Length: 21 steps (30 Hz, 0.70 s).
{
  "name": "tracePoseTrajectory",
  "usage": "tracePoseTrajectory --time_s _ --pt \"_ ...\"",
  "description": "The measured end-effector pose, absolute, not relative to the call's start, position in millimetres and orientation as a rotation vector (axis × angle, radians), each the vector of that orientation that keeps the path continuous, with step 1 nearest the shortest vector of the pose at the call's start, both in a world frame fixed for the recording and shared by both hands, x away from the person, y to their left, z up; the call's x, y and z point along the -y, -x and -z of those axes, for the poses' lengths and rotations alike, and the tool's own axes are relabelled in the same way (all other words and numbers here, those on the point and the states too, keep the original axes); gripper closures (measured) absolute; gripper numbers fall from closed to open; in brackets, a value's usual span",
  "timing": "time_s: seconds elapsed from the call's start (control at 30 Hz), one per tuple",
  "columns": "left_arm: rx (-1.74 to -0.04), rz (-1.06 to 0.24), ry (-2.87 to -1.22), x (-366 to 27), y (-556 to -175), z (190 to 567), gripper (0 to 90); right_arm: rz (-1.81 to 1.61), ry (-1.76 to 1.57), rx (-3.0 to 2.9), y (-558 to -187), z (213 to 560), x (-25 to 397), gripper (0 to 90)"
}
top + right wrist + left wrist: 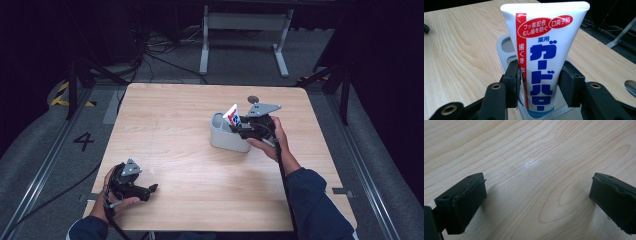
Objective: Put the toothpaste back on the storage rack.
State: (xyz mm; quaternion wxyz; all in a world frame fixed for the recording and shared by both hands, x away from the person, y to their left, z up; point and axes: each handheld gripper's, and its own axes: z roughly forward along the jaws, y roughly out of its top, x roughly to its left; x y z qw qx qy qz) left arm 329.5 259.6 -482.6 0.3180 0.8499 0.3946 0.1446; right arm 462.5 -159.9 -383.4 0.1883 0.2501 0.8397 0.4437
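Toothpaste tube (232, 114) is what I am handling, and from the high view it stands tilted at the holder (227, 136), a grey compartmented cup on the far right part of the table (190, 165). My right gripper (243, 126) sits right against the holder's right side with the tube between its jaws. My left gripper (150, 189) rests well away from the holder, at the near left edge of the table.

In the left gripper view, my left claw (537, 195) is spread wide with nothing between the pads, just bare wood grain and a small glossy spot.

In the right gripper view, my right claw (540, 85) is closed on the tube's (541, 50) lower half, both pads pressing its sides. The tube stands upright, crimped end up, its lower end over the holder (504, 45); I cannot tell whether it is already inside a compartment.

As I judge it, the soft tube could buckle or slip in the pads, and a sideways push could tip the light holder.

The table is pale wood, smooth and otherwise bare. Beyond it I see grey carpet, loose cables, a white stand's legs and dark curtains.
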Motion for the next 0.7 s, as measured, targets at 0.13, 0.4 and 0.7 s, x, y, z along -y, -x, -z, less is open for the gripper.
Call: tracePoseTrajectory --time_s 0.13,0.4,0.7 --pt "-1.039 -0.381 -2.236 -259.5 -329.4 482.6 1.5 -1.259 -0.703 -2.361 -460.7 383.1 157.8 54.0" --pt "-1.038 -0.382 -2.234 -259.5 -329.5 482.8 1.5 -1.256 -0.687 -2.364 -458.3 382.4 153.7 52.0" --pt "-1.038 -0.381 -2.236 -259.5 -329.5 482.6 1.5 -1.246 -0.686 -2.36 -456.5 381.2 153.5 48.6"
